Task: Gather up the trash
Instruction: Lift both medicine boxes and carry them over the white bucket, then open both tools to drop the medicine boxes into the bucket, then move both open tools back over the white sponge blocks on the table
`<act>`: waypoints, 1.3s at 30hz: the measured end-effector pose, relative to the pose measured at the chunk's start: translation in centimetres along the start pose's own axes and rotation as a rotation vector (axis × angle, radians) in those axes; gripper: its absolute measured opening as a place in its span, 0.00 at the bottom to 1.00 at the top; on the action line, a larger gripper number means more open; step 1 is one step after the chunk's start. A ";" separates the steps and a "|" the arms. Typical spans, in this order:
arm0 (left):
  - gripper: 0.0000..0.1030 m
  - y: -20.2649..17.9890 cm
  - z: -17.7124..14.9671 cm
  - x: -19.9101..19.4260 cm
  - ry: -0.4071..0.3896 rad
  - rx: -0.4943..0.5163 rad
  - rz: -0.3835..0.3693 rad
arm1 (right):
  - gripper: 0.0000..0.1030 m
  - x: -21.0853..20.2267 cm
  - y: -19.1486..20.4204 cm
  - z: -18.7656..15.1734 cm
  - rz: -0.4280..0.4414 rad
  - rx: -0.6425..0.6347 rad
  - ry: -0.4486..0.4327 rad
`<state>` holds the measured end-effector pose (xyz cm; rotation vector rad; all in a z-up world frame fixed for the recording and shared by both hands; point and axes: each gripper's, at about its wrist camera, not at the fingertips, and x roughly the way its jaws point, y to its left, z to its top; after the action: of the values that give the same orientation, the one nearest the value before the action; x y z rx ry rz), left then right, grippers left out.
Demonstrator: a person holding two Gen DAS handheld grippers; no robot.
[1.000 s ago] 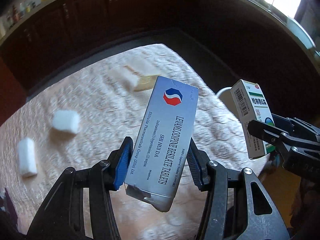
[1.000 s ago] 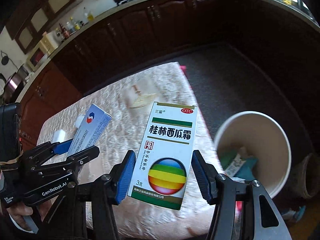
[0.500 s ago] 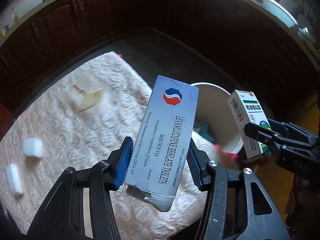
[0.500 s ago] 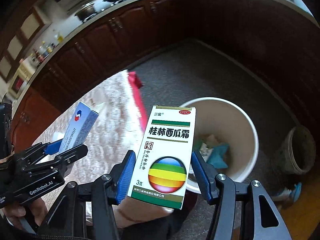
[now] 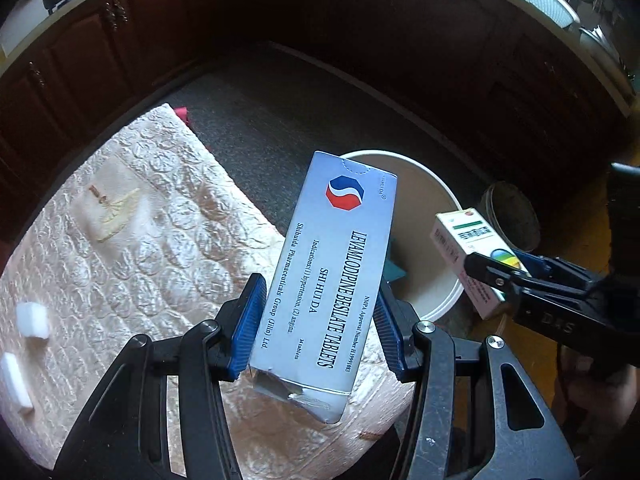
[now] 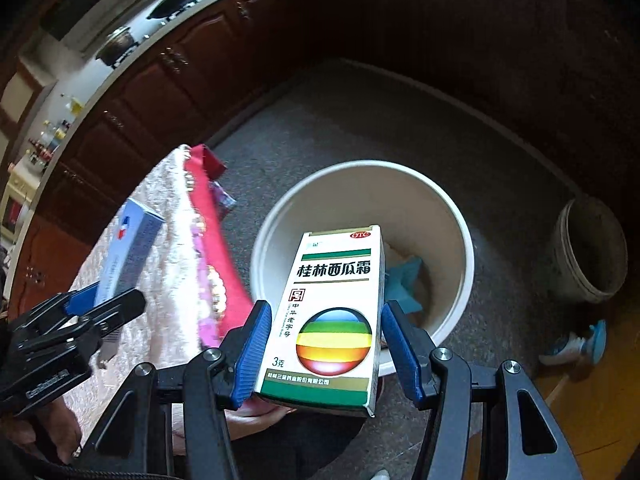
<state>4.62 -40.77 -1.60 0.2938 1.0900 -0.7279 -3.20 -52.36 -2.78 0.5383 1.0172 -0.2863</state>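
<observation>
Both claws are closed on cartons. Left claw (image 5: 318, 330) grips a grey tablet box (image 5: 336, 280) across its narrow sides, low on its length, so most of the box stands up and leans right, its top edge showing against the rim of the white bin (image 5: 440, 196). Right claw (image 6: 324, 348) clamps a white and green box (image 6: 340, 312) in the same way, upright, with the bin's (image 6: 360, 184) open mouth directly behind it. Gripping near the bottom end leaves each box free to fall clear once the pads part, which I take to be the reason for the hold. The right box looks already placed for a drop; the left box hangs over the worktop's corner by the bin's near rim, and probably needs a little more reach.

Some trash already lies in the bin, a teal scrap (image 6: 408, 280) among it. On the worktop, a cream quilted cloth (image 5: 160, 240) covers the top, with a red and pink layer (image 6: 212, 248) showing at its edge. Two white wads (image 5: 32, 320) remain on the cloth, well apart from the claws, likely still to be collected. A tan scrap (image 5: 116, 216) lies farther back.

Below is grey speckled floor, with a second, dirty bucket (image 6: 592, 256) beside the bin. Dark wood cabinets curve around the room, with pans on the counter above.
</observation>
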 end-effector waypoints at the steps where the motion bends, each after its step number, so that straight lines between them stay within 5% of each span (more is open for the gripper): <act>1: 0.49 -0.1 0.0 0.2 0.005 0.000 -0.004 | 0.54 0.6 -0.4 0.0 -0.005 0.013 0.008; 8: 0.49 -1.3 0.7 2.2 0.037 0.008 -0.012 | 0.54 4.0 -2.5 0.1 -0.021 0.087 0.033; 13: 0.50 -1.9 1.5 3.7 0.047 0.016 -0.016 | 0.64 4.2 -3.7 -0.2 -0.038 0.139 0.037; 21: 0.58 -1.9 1.8 4.7 0.038 0.019 -0.031 | 0.65 3.6 -4.7 -0.7 -0.043 0.161 0.041; 39: 0.62 0.4 0.4 1.9 -0.017 -0.045 -0.013 | 0.67 2.8 -2.6 -0.9 -0.079 0.114 0.012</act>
<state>5.67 -41.47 -3.10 0.2421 1.0915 -0.7153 -3.62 -53.95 -6.31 0.6043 1.0400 -0.4132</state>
